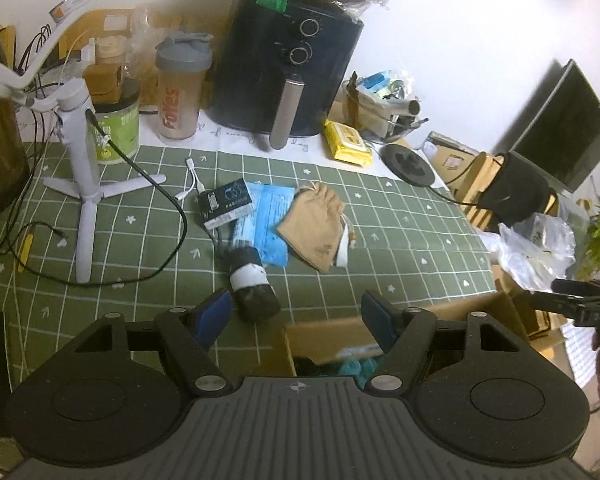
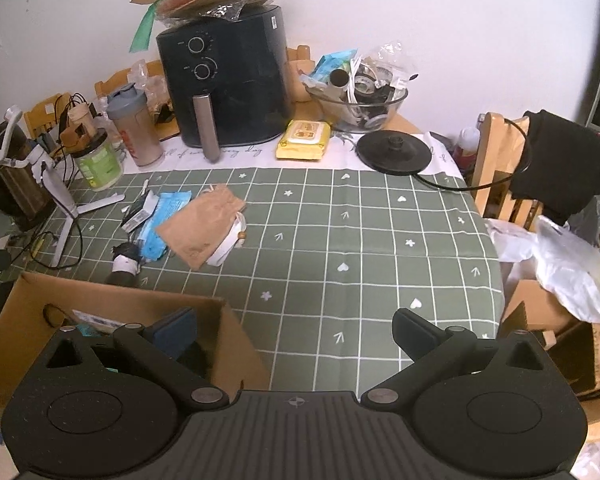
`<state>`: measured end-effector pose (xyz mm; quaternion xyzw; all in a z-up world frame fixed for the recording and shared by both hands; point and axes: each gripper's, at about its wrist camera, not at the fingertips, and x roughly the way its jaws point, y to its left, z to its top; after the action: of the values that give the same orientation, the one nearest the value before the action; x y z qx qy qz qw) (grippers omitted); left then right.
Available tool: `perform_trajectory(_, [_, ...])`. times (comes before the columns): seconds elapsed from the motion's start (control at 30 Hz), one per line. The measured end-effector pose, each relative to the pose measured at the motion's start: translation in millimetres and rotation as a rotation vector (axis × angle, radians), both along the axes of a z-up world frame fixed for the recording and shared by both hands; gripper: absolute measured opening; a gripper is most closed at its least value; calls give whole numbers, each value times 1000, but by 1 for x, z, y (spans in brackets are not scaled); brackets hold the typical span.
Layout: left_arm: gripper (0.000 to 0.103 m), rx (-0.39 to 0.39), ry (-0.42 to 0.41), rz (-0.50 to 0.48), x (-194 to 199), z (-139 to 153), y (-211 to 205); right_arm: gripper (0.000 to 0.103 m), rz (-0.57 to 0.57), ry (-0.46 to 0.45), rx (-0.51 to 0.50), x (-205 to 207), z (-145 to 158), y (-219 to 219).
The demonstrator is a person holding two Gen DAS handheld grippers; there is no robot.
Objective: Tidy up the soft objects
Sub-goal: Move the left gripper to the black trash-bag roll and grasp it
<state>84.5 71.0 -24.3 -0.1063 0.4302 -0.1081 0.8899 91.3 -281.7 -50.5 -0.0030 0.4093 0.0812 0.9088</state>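
White tripod stand [image 1: 85,184] far left on the green grid-cloth counter [image 2: 340,232]. Right of it, a cluster mid-counter: small dark box [image 1: 226,202], blue packet [image 1: 266,220], tan drawstring pouch [image 1: 314,226], with a dark rolled item with a white band [image 1: 252,282] in front. Cardboard box [image 2: 112,300] at the near edge, teal fabric [image 1: 356,366] inside. Left gripper [image 1: 296,320] wide, nothing between the jaws, over the box edge. Right gripper [image 2: 296,338] wide, nothing held, above bare cloth.
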Motion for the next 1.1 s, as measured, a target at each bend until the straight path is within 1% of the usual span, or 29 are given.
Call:
perform_trajectory(0.17, [70, 1, 30, -7, 24, -8, 4, 103, -8, -16, 2, 5, -1, -3])
perform_trajectory(0.37, [70, 7, 68, -41, 52, -27, 6, 103, -2, -11, -7, 16, -4, -4])
perform_trajectory(0.47, [70, 33, 98, -62, 67, -43, 4, 103, 3, -3, -4, 20, -6, -4])
perform_trajectory(0.6, [70, 39, 128, -97, 84, -65, 2, 103, 13, 9, -6, 25, -9, -4])
perform_trajectory(0.7, [69, 43, 173, -110, 100, -84, 2, 103, 11, 19, -2, 28, -10, -5])
perform_trajectory(0.9, [65, 41, 236, -128, 127, -115, 3, 103, 6, 34, 0, 35, -12, -11])
perform_trajectory(1.0, [63, 54, 268, -137, 137, -132, 0, 103, 0, 39, -1, 37, -13, -14])
perform_trajectory(1.07, [55, 66, 288, -141, 141, -142, -3, 103, -6, 46, 0, 40, -14, -17])
perform_trajectory(1.1, [55, 71, 294, -143, 143, -145, -4, 103, -8, 47, 1, 40, -14, -18])
